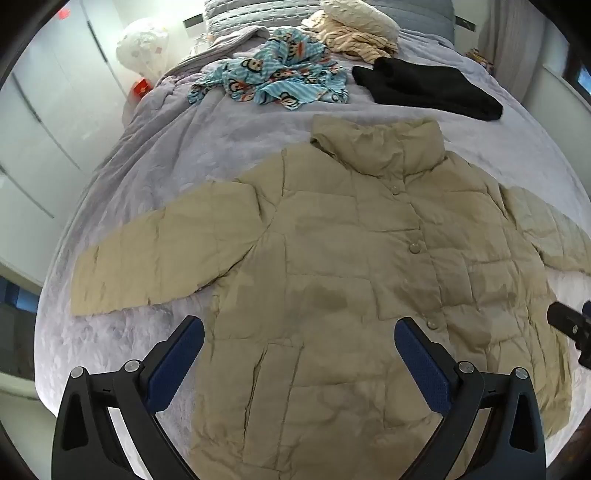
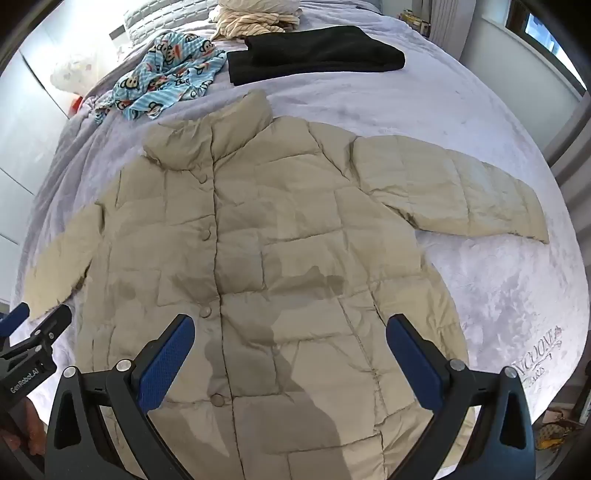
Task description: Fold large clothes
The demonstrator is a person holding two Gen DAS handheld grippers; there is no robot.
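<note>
Blue-padded claw (image 1: 299,332) — quilted puffy jacket (image 1: 351,258)

Bare lavender blanket (image 2: 498,288) lies open at three o'clock of the spread beige puffer jacket (image 2: 277,236), while a folded black garment (image 2: 314,53) and monkey-print pajamas (image 2: 162,70) crowd twelve o'clock.

It was a home bedroom — a bed (image 1: 229,147) under a lilac plush blanket (image 2: 480,288), a quilted pillow (image 1: 240,14) at its head edge, white wardrobe doors (image 1: 44,110) alongside, and a window (image 2: 543,33) past its far corner.
</note>
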